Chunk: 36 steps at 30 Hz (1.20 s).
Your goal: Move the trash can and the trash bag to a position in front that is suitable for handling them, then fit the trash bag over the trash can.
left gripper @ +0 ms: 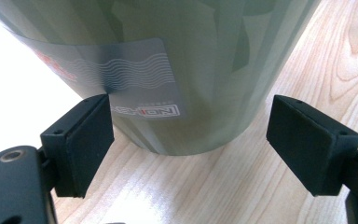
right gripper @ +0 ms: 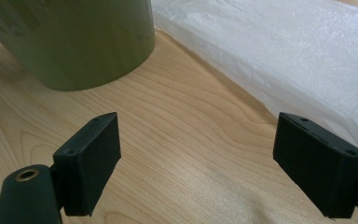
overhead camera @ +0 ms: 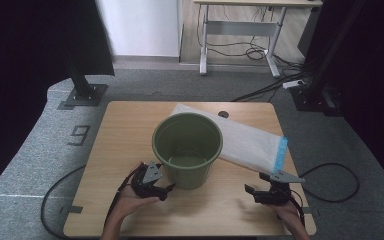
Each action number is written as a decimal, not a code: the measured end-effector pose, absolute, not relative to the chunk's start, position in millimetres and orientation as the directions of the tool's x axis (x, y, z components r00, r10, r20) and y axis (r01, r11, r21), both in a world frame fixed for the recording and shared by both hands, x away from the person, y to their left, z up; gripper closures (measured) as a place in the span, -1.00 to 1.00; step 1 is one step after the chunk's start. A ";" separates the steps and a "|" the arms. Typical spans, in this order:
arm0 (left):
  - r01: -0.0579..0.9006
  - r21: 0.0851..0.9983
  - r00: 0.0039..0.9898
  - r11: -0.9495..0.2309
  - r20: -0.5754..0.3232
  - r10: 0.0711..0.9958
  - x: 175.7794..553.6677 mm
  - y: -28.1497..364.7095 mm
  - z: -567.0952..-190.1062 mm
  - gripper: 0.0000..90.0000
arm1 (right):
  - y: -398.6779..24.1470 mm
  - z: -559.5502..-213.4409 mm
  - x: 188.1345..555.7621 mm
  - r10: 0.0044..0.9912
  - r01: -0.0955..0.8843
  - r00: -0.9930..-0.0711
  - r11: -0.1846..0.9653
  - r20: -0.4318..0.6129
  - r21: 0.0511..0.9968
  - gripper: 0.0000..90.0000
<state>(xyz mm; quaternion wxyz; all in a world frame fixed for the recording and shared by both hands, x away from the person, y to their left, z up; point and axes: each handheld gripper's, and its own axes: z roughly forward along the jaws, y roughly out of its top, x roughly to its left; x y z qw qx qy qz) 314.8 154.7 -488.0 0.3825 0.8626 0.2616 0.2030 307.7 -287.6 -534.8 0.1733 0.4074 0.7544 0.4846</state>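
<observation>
The green bucket [overhead camera: 187,148] stands mid-table, the white bag [overhead camera: 235,137] lying behind it toward the right edge. The left gripper [overhead camera: 156,187], jaws apart, is at the bucket's base; the right gripper [overhead camera: 261,192] is released near the bag. Likely next: grasp the bag. The bucket's label [left gripper: 140,79] reads mirrored, perhaps "NOI".

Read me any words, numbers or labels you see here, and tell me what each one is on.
"9": dark figure on the grey floor, left of the table.
Label on the green bucket: a boxed word appears upside down, too blurred to read for sure; the red print at its left edge is unreadable.
White bag with blue strip: no text.
</observation>
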 end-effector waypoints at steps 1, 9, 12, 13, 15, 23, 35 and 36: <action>0.295 0.770 0.771 -0.566 0.158 0.617 313.2 157.3 -485.9 -0.67 | -287.0 -535.4 307.5 0.784 0.447 -0.608 0.206 0.126 0.871 -0.68; 0.311 0.792 0.742 -0.526 0.143 0.655 298.0 183.0 -476.7 -0.67 | -287.7 -537.3 308.2 0.794 0.459 -0.593 0.200 0.131 0.865 -0.68; 0.322 0.796 0.733 -0.513 0.133 0.667 295.0 191.6 -477.2 -0.67 | -287.7 -538.8 308.9 0.797 0.463 -0.591 0.208 0.125 0.861 -0.68; 0.341 0.797 0.718 -0.499 0.121 0.685 292.0 201.9 -479.6 -0.67 | -287.6 -539.6 308.6 0.797 0.464 -0.591 0.210 0.124 0.860 -0.68; 0.360 0.797 0.704 -0.485 0.109 0.702 288.3 210.5 -482.2 -0.68 | -287.2 -540.5 307.9 0.798 0.467 -0.590 0.211 0.125 0.858 -0.68; 0.409 0.782 0.648 -0.471 0.115 0.753 278.4 238.1 -492.2 -0.67 | -282.7 -544.6 308.0 0.790 0.468 -0.605 0.257 0.095 0.846 -0.68; 0.437 0.766 0.647 -0.471 0.096 0.756 279.9 246.4 -495.0 -0.66 | -276.5 -537.4 310.2 0.798 0.430 -0.601 0.283 0.039 0.857 -0.68; 0.438 0.765 0.647 -0.472 0.096 0.756 280.0 246.9 -495.1 -0.66 | -275.0 -538.0 311.2 0.797 0.430 -0.604 0.293 0.031 0.854 -0.68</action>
